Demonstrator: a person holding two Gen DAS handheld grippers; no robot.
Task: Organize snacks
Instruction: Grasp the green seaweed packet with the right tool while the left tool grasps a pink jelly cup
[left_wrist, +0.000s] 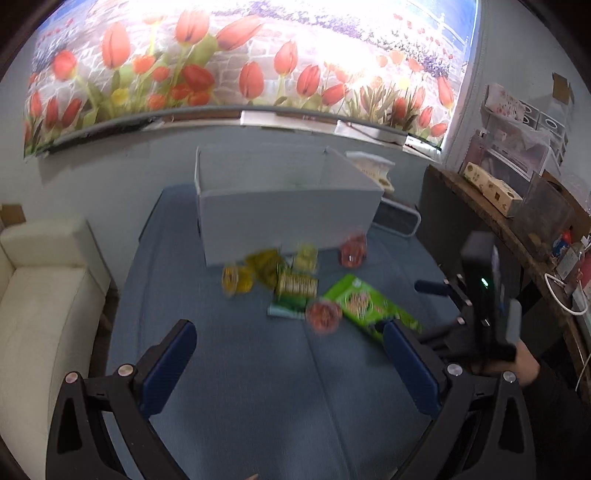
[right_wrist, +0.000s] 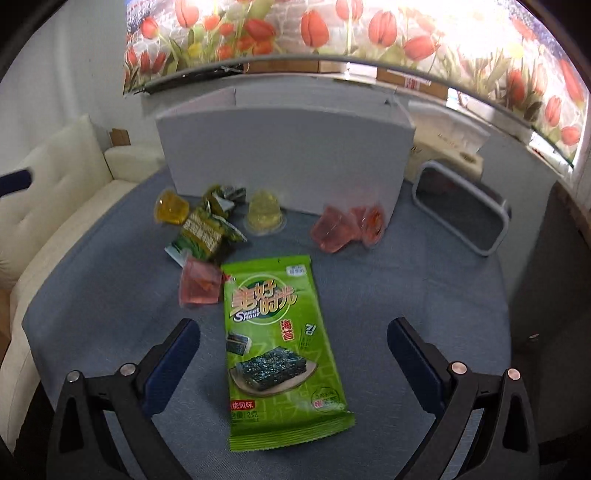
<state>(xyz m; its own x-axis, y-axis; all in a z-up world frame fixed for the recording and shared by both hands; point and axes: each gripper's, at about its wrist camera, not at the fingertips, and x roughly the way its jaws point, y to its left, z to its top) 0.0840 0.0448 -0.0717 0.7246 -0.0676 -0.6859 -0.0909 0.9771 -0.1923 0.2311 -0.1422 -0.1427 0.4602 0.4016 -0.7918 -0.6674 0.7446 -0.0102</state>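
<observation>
Seaweed packet (right_wrist: 282, 347): flat on the blue desk (right_wrist: 424, 280), lying between the right gripper (right_wrist: 293, 354) fingers, lengthwise to the view.
Right fingers: spread wide, holding nothing.
Best grip: drop straight, pinch the packet's long edges; thin film may slip.
Left gripper (left_wrist: 288, 354): fingers apart, empty, hovering well short of the snacks.
White box (right_wrist: 284, 155): behind the jelly cups (right_wrist: 264, 216), likely destination.

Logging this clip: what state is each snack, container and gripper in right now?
left gripper: open, empty.
right gripper: open, straddling the packet.
green seaweed packet: flat, sealed, ungrasped.
small seaweed packs: piled loosely.
pink jelly cups: tipped over.
yellow jelly cup: upside down.
white box: open-topped, contents hidden.
grey basket: tilted.
</observation>
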